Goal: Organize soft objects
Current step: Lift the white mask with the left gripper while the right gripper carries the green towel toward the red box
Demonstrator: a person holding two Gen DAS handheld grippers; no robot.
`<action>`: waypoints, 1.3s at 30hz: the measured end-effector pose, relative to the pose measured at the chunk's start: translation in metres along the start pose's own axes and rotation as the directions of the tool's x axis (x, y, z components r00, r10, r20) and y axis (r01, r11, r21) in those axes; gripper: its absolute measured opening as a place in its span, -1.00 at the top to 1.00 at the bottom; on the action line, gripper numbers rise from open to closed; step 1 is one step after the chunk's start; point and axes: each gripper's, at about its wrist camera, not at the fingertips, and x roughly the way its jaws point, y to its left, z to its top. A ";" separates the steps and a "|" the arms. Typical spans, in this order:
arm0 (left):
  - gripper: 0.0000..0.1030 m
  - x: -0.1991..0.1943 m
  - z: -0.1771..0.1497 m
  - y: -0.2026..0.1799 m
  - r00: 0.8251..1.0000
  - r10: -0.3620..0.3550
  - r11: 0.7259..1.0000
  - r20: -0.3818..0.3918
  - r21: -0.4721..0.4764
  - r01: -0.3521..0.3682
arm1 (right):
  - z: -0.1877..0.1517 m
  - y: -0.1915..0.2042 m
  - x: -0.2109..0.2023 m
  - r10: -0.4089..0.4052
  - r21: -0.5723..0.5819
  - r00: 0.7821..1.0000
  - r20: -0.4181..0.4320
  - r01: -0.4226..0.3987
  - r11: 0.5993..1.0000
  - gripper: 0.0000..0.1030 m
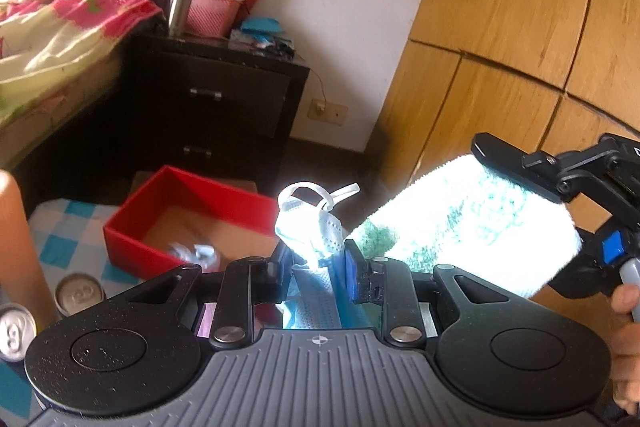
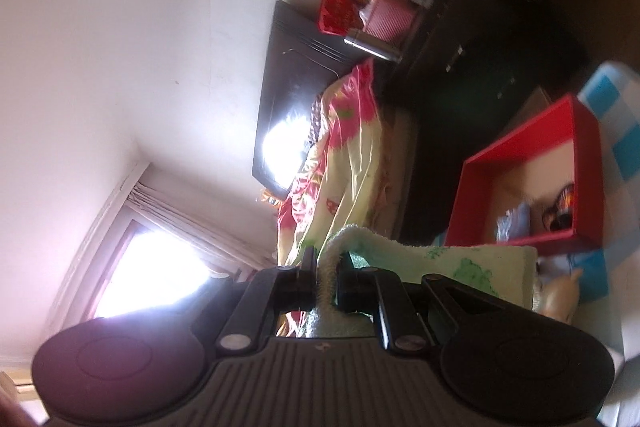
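Left claw (image 1: 316, 263) pinches a blue face mask (image 1: 310, 227); right claw (image 2: 325, 281), clamped tight, holds a green towel (image 2: 460, 267). Both hang above the red box (image 1: 132, 227). Lower each inside its walls before releasing, so neither drapes over the rim.

- box (image 1: 192, 215) centre-left of frame, on checked cloth (image 1: 72, 231), below nightstand (image 1: 216, 99)
- cans (image 1: 78, 293) lower left
- bed (image 1: 60, 27) upper left, wardrobe (image 1: 520, 27) right
- basket (image 1: 210, 15), flask (image 1: 180, 5) on nightstand

Left hand-held gripper (image 1: 316, 259) clamped; right hand-held gripper (image 2: 328, 277) clamped, rolled sideways.
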 end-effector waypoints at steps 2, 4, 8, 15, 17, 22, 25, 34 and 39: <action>0.49 0.004 0.009 -0.001 1.000 0.010 1.000 0.017 0.003 -0.010 | 0.004 0.004 0.005 0.004 -0.008 1.000 0.002 -0.004 1.000 1.00; 0.49 0.008 0.021 -0.003 0.999 0.018 1.000 0.040 0.009 -0.018 | 0.008 0.008 0.011 0.007 -0.023 1.000 0.007 -0.007 1.000 1.00; 0.49 0.015 0.042 -0.004 0.996 0.022 1.000 0.081 0.005 -0.023 | 0.021 0.024 0.025 0.033 -0.055 0.999 0.027 -0.032 0.998 1.00; 0.48 0.029 0.071 -0.005 0.990 0.068 0.997 0.121 0.036 -0.072 | 0.047 0.045 0.040 0.039 -0.131 0.996 0.078 -0.028 0.991 1.00; 0.48 0.035 0.078 -0.005 0.989 0.082 0.995 0.126 0.044 -0.088 | 0.054 0.045 0.044 0.024 -0.145 0.996 0.091 -0.011 0.989 1.00; 0.48 0.055 0.096 -0.002 0.983 0.136 0.988 0.125 0.055 -0.143 | 0.072 0.045 0.059 -0.049 -0.199 0.992 0.118 0.072 0.977 1.00; 0.48 0.065 0.103 0.001 0.978 0.172 0.981 0.122 0.070 -0.181 | 0.081 0.050 0.067 -0.101 -0.259 0.985 0.139 0.135 0.957 1.00; 0.48 0.096 0.108 0.017 0.967 0.246 0.964 0.068 0.089 -0.252 | 0.087 0.047 0.107 -0.266 -0.404 0.955 0.133 0.297 0.865 1.00; 0.48 0.114 0.104 0.027 0.960 0.277 0.955 0.023 0.103 -0.278 | 0.088 0.035 0.129 -0.377 -0.465 0.919 0.112 0.384 0.798 1.00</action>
